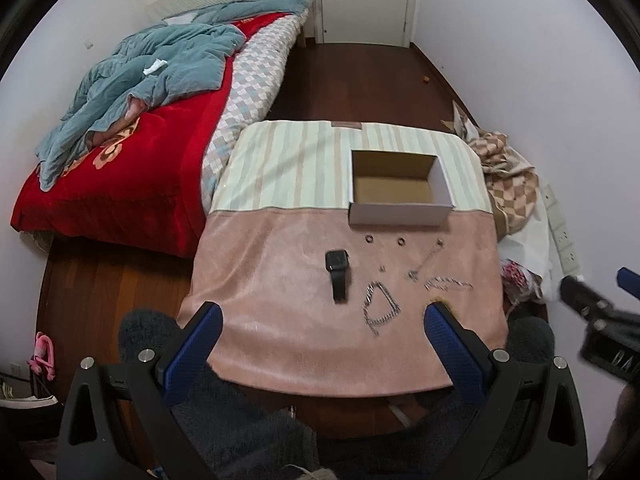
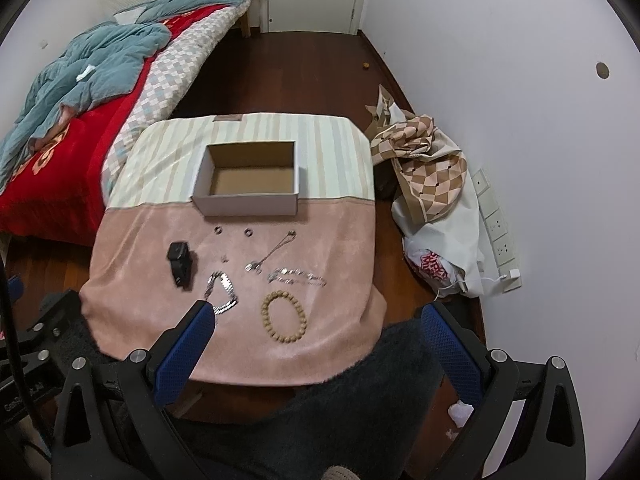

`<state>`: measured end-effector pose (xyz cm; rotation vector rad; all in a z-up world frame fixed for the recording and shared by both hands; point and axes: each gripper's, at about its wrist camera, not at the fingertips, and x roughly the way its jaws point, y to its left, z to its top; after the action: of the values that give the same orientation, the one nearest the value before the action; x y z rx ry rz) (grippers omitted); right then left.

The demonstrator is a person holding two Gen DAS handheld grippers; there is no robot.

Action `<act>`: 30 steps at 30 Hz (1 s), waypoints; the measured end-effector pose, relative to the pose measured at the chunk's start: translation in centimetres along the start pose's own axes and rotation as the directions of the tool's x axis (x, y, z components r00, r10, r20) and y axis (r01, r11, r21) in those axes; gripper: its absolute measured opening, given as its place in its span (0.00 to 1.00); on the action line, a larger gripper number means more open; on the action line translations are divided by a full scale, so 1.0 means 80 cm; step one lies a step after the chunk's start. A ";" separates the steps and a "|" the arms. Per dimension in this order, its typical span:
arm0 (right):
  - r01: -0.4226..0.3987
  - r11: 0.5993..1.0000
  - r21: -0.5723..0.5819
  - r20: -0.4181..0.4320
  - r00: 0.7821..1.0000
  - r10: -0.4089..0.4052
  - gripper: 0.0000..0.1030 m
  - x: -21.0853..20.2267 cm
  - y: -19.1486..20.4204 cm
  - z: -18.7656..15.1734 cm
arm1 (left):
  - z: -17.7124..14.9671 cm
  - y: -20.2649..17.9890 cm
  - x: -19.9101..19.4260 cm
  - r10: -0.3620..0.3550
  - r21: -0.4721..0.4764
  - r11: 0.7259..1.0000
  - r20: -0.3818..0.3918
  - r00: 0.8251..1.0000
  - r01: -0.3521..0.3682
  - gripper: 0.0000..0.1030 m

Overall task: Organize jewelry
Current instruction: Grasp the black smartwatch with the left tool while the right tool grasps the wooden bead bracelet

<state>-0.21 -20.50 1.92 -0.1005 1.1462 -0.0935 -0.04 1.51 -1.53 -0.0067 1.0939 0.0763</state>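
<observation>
Jewelry lies spread on the pink near half of the table: black watch at left, two small rings and just in front of the cardboard box, a thin chain right of them, a silver bracelet near centre, a second silver bracelet to its right, and a wooden bead bracelet nearest the camera. Box is open-topped and sits on the striped far half. Left gripper has jaws spread wide, holding nothing. Right gripper likewise spread, holding nothing. Bed stands left of the table; checked cloth bundle lies at right by the wall.
</observation>
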 end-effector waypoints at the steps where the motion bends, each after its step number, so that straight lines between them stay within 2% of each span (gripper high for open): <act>1: 0.007 1.000 0.008 -0.002 1.000 -0.007 1.00 0.009 -0.005 0.006 | 0.005 0.000 0.012 0.023 0.001 1.000 0.008 1.000 -0.023 1.00; 4: 0.026 0.999 0.028 -0.032 0.999 -0.025 1.00 0.050 -0.017 0.020 | 0.017 0.000 0.050 0.053 -0.002 0.999 0.007 0.999 -0.053 1.00; 10: 0.021 1.000 0.023 -0.188 0.982 -0.017 1.00 0.169 -0.020 0.019 | 0.026 -0.005 0.147 0.163 0.037 0.986 -0.057 0.985 -0.162 1.00; 14: 0.013 1.000 0.020 -0.310 0.951 -0.006 0.98 0.256 -0.006 -0.011 | 0.016 -0.007 0.205 0.204 0.056 0.979 -0.139 0.969 -0.198 1.00; 16: 0.010 0.999 0.033 -0.364 0.932 0.003 0.92 0.292 -0.001 -0.026 | 0.008 -0.004 0.226 0.213 0.053 0.977 -0.168 0.963 -0.207 1.00; 20: -0.005 0.997 0.077 -0.417 0.908 0.037 0.79 0.334 0.003 -0.046 | -0.004 -0.002 0.253 0.206 0.045 0.979 -0.220 0.954 -0.201 1.00; 22: -0.033 0.996 0.080 -0.429 0.901 0.064 0.68 0.345 0.011 -0.057 | -0.009 0.003 0.263 0.175 0.030 0.984 -0.246 0.953 -0.173 1.00; 23: -0.056 0.994 0.094 -0.407 0.909 0.090 0.67 0.345 0.012 -0.059 | -0.009 0.004 0.265 0.165 0.024 0.986 -0.257 0.952 -0.164 0.99; 26: -0.070 0.995 0.069 -0.382 0.920 0.091 0.63 0.344 0.020 -0.064 | -0.012 0.011 0.266 0.105 -0.021 0.993 -0.254 0.962 -0.114 0.99; 27: -0.073 0.995 0.061 -0.364 0.927 0.090 0.49 0.342 0.023 -0.064 | -0.011 0.011 0.267 0.086 -0.032 0.995 -0.250 0.964 -0.097 0.99; 28: -0.074 0.996 0.055 -0.346 0.934 0.089 0.28 0.340 0.025 -0.063 | -0.010 0.010 0.268 0.069 -0.038 0.996 -0.247 0.966 -0.080 0.99; 30: -0.079 0.995 0.065 -0.346 0.933 0.097 0.09 0.337 0.028 -0.058 | -0.006 0.007 0.275 0.052 -0.040 0.997 -0.255 0.965 -0.064 0.99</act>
<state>6.66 -21.79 -24.65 0.0141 1.5015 -0.0616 9.58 3.36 -21.27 -0.0283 1.3490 0.1579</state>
